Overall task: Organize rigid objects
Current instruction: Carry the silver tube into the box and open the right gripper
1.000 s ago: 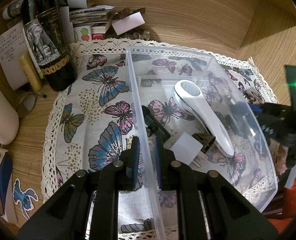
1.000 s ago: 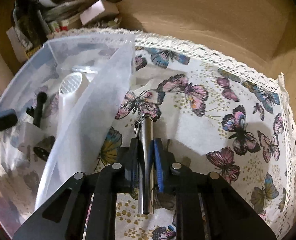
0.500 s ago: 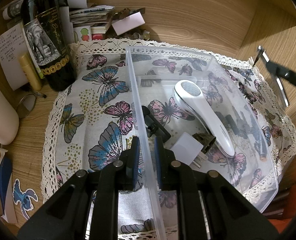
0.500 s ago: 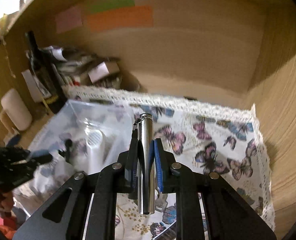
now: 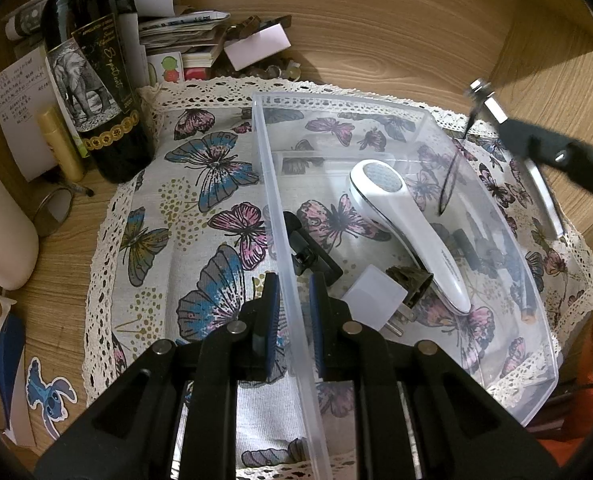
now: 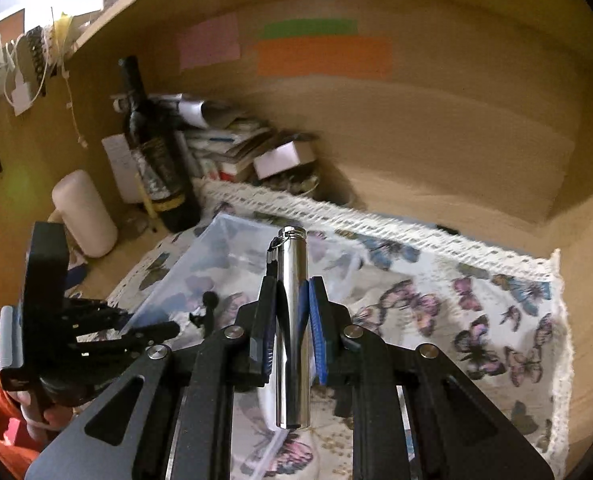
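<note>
Now, right tongs (image 6: 292, 316): clamped mid-length on slim polished steel cylinder (image 6: 293, 320), likely rigid, slippery.
Left tongs (image 5: 292, 300): pinching clear plastic bin (image 5: 496, 216) wall, probably light, flexible.

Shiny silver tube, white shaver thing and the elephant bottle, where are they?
Silver tube (image 6: 293, 320): right wrist view, middle of its body between the fingers.
White handheld device (image 5: 406, 220): left wrist view, upper handle.
Wine bottle (image 5: 96, 92): left wrist view, elephant label.

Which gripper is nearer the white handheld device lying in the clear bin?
Left. The left gripper straddles the clear bin's near wall, just short of the white device. The right gripper, clamping a metal cylinder, is raised beyond the bin's far side.
</note>
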Available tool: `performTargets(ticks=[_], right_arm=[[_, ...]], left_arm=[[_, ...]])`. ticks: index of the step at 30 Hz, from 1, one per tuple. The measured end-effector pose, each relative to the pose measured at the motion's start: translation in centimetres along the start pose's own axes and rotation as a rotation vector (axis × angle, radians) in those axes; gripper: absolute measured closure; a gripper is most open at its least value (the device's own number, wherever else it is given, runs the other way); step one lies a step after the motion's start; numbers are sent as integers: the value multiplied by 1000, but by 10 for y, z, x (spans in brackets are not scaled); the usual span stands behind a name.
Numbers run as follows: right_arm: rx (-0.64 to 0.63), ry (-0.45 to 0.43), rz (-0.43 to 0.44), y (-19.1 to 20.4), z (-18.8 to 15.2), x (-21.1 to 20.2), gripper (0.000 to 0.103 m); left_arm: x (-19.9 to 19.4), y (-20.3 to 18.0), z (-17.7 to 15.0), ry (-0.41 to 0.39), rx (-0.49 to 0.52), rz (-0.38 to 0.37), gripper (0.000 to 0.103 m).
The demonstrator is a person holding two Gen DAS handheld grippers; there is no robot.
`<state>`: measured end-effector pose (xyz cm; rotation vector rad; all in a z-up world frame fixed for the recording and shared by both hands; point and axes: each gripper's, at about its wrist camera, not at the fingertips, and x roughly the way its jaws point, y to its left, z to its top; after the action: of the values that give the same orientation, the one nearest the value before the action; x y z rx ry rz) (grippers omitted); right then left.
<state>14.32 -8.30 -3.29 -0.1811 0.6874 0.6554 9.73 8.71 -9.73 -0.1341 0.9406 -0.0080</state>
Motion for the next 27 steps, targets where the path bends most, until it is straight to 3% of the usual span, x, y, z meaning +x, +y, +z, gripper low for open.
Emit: performTargets(ticks=[13,23,27], right_arm=[[-13,124,28,11,-11,49,89],[-24,171,23,14,-12,64,88],[-33,130,-3,16,-9,52,88]], left_arm=[[0,1,-1,1,-1,-4,89],[0,0,-1,1,-1,-2,89],[0,-1,0,2,1,-1,89]])
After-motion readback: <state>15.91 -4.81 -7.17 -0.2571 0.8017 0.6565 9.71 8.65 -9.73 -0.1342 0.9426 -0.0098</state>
